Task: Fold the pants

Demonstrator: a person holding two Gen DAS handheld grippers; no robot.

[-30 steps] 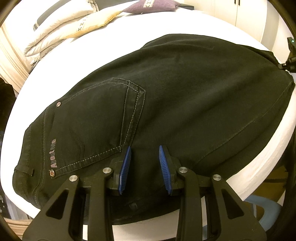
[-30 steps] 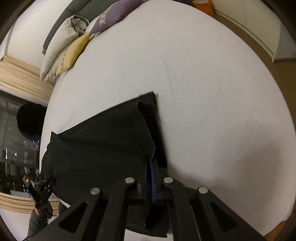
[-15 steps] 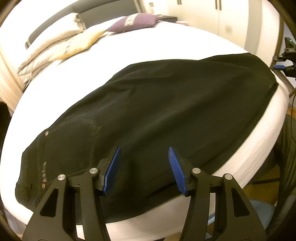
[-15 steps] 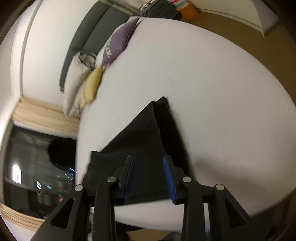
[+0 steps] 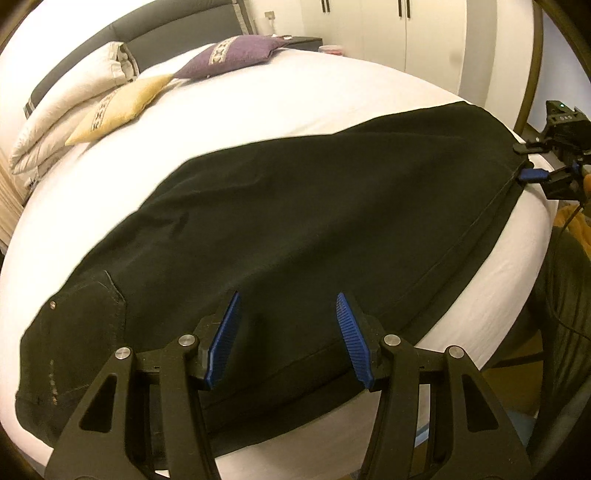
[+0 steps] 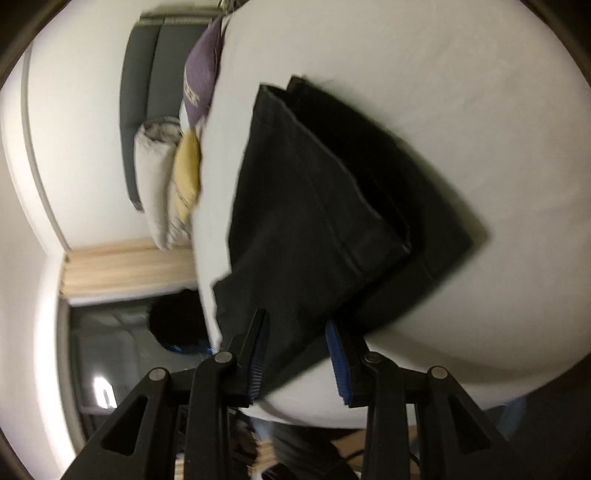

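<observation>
On the bed (image 5: 280,107) lies 1 pair of black pants (image 5: 295,229), with 2 grippers at its near edge — the left gripper (image 5: 286,341) and the right gripper (image 6: 297,360). At the bed's head sit 4 cushions — 1 purple cushion (image 5: 236,55), 1 yellow cushion (image 5: 118,107) and 2 white pillows (image 5: 70,107).

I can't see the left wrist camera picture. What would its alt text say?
Black pants lie spread flat, folded lengthwise, across a white bed, with the open left gripper hovering over their near edge. The right gripper sits at the far hem end, at the picture's right edge. A purple pillow, a yellow pillow and white pillows lie by the grey headboard.
</observation>
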